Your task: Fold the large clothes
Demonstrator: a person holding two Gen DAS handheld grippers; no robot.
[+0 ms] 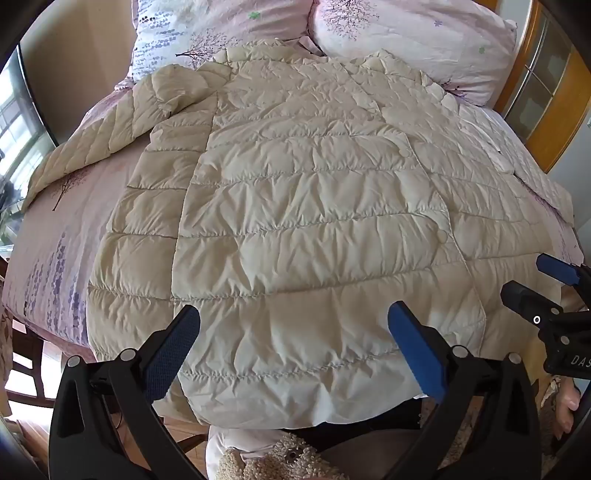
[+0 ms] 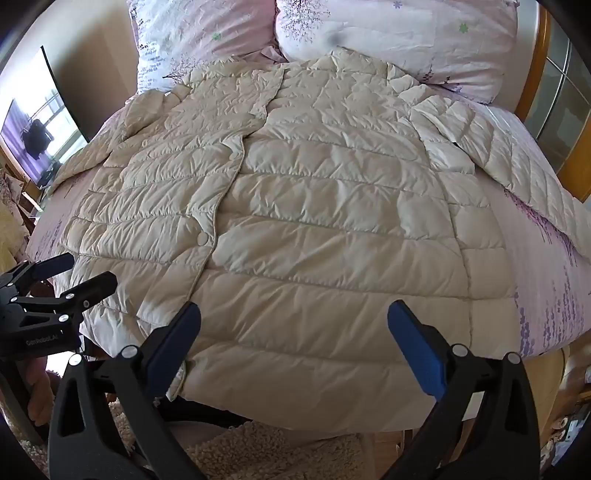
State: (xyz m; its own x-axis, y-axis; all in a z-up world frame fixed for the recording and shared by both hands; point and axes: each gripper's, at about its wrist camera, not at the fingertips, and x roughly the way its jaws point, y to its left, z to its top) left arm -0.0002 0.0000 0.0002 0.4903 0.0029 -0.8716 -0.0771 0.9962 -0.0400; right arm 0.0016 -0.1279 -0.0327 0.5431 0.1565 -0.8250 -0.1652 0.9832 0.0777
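Cream quilted down jacket [image 1: 295, 221] spread flat, front up, on pink floral bed sheet [image 1: 55, 258], collar toward two pillows [image 2: 399, 33], left gripper [image 1: 293, 347] jaws wide, nothing between them, over hem, right gripper [image 2: 294, 347] jaws wide, likewise empty, over hem

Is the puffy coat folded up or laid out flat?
Laid out flat. The coat lies spread on the bed, front snapped shut, both sleeves out sideways.

"GenRobot.AI" on left gripper [image 2: 62, 273]; "DAS" on right gripper [image 1: 546, 280].
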